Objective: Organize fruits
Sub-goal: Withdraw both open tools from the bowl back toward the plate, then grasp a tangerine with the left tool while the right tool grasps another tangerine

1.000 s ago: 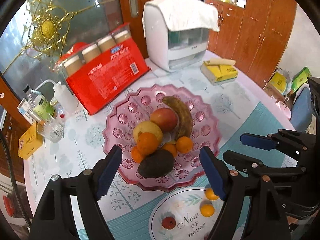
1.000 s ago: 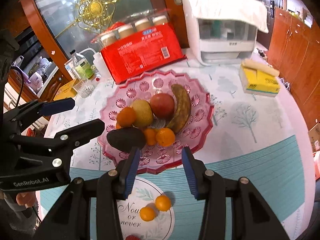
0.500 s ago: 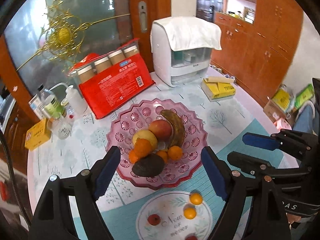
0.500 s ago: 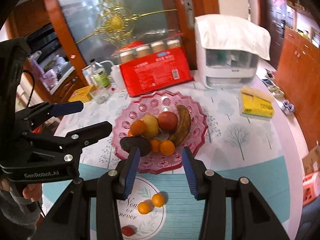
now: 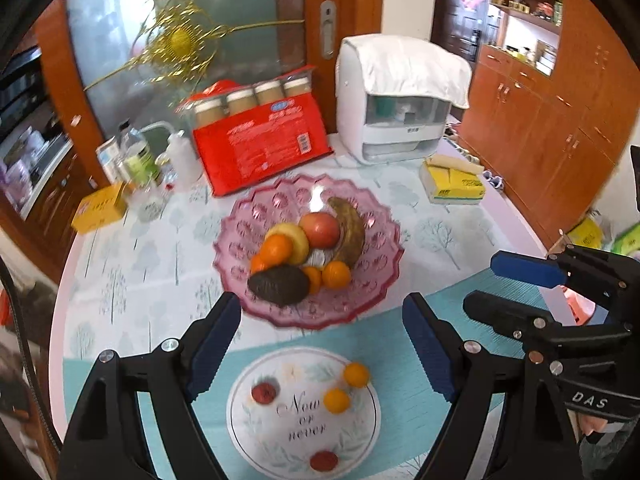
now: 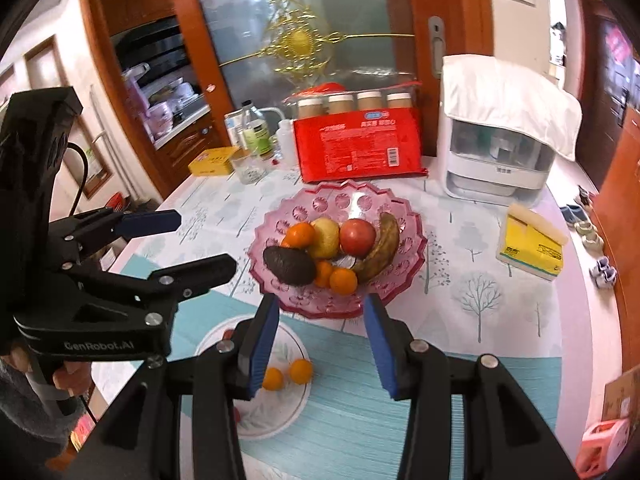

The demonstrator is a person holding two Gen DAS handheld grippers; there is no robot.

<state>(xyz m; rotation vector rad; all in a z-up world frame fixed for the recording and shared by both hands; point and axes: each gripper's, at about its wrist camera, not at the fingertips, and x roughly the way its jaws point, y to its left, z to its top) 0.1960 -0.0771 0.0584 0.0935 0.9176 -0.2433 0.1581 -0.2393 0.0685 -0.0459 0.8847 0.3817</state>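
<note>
Fruit piled in pink bowl, frame centre | four small fruits on white plate, bottom centre | left gripper, right gripper apart, empty | risk: round fruits rolling off plate when nudged

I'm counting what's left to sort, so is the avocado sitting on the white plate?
No, the avocado lies in the pink bowl with the other fruit, while the white plate holds only small orange and red fruits.
</note>
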